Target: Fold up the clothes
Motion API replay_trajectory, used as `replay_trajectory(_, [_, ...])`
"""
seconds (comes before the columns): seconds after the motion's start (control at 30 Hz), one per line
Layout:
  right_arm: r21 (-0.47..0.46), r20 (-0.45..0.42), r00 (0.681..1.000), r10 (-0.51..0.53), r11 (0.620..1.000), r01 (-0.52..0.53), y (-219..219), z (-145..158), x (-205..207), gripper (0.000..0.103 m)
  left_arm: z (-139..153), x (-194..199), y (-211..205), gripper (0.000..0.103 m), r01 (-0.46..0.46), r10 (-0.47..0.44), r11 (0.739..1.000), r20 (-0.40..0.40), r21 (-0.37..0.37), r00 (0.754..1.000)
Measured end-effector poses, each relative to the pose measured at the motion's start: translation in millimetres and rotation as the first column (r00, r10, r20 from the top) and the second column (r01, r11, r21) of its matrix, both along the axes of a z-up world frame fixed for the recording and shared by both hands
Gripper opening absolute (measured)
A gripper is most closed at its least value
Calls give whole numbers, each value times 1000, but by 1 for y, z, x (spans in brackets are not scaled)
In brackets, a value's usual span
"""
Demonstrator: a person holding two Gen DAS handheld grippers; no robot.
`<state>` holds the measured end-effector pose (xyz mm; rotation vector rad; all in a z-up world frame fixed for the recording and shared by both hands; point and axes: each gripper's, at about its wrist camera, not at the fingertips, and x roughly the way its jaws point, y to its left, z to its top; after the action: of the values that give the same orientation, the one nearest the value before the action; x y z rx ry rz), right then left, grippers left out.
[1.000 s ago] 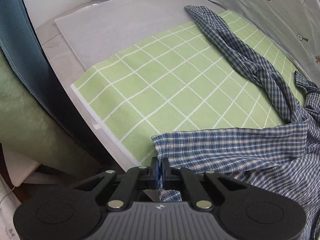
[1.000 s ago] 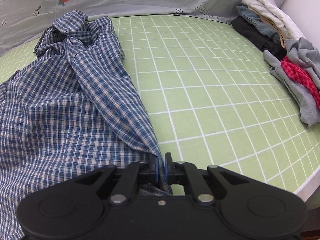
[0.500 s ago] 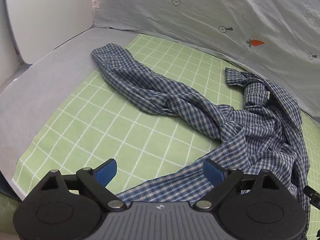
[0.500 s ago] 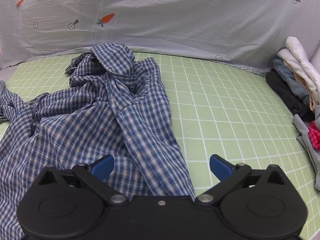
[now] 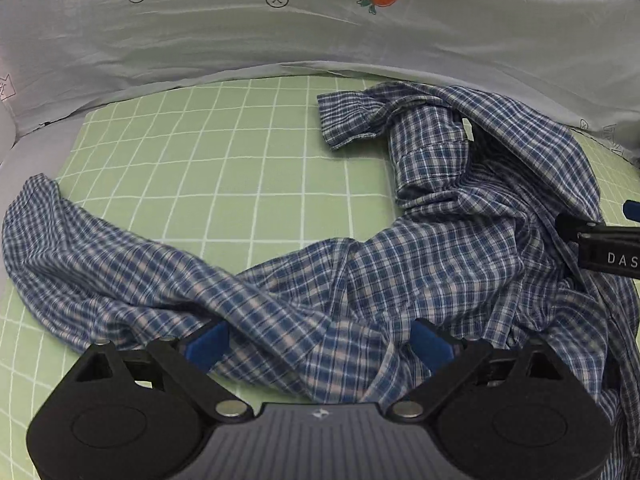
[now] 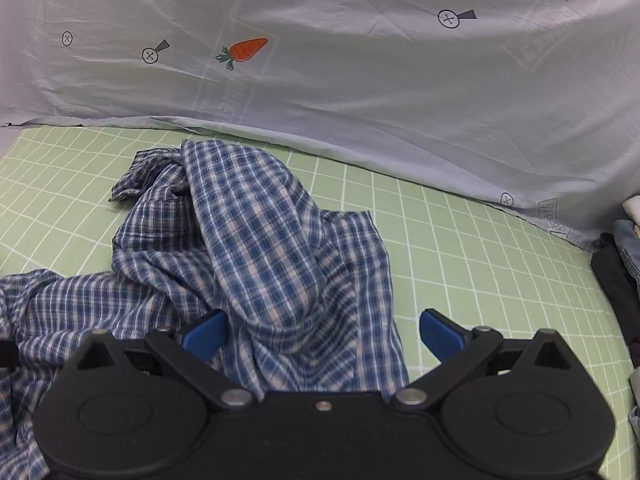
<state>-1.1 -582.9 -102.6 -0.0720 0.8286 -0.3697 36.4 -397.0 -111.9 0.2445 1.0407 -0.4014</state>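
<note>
A: What sits closest in each view?

B: The left gripper (image 5: 318, 344) has its blue-padded fingers spread wide over bunched cloth, gripping nothing. The right gripper (image 6: 322, 330) is spread the same way, with a raised fold of fabric between its fingers but not pinched.

A: And the garment?

B: A blue-and-white plaid shirt (image 5: 420, 248), thin and woven, lies crumpled on a green mat (image 5: 240, 184) printed with a white grid. One sleeve (image 5: 80, 256) trails out flat to the left; a cuff (image 5: 352, 120) lies at the far side.

A: Anything around it?

B: At the right edge, a stack of folded clothes (image 6: 624, 264), dark and denim-coloured. Behind everything hangs a wrinkled pale grey sheet (image 6: 360, 92) printed with orange carrots.
</note>
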Motion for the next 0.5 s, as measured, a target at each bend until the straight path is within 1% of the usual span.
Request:
replay_trajectory(0.07, [-14, -13, 1000, 16, 1000, -16, -6, -8, 25, 103, -12, 15, -13, 97, 0, 0, 999, 10, 44, 1000])
replay_trajectory(0.13, [-34, -44, 999, 16, 999, -18, -13, -20, 50, 103, -23, 27, -19, 97, -23, 20, 995, 29, 93, 999])
replay_trajectory(0.17, [-37, -54, 998, 19, 999, -21, -17, -27, 62, 103, -26, 31, -19, 103, -38, 34, 995, 40, 90, 999])
replay_trajectory(0.23, [-21, -70, 997, 31, 999, -32, -24, -37, 81, 103, -28, 37, -14, 103, -66, 63, 996, 57, 57, 996])
replay_trajectory(0.3, [1, -78, 996, 33, 999, -33, -32, -46, 98, 103, -28, 41, -8, 103, -95, 92, 995, 78, 41, 993])
replay_trajectory(0.33, [18, -56, 998, 28, 999, -27, -37, -48, 104, 103, -28, 43, -6, 103, -116, 111, 992, 101, 39, 989])
replay_trajectory(0.43, [110, -17, 1000, 2, 994, 0, -57, -52, 122, 103, -28, 54, -1, 103, -168, 160, 985, 155, 45, 975])
replay_trajectory(0.5, [147, 10, 1000, -17, 989, 15, -66, -55, 135, 103, -30, 66, -1, 103, -200, 187, 978, 192, 53, 963])
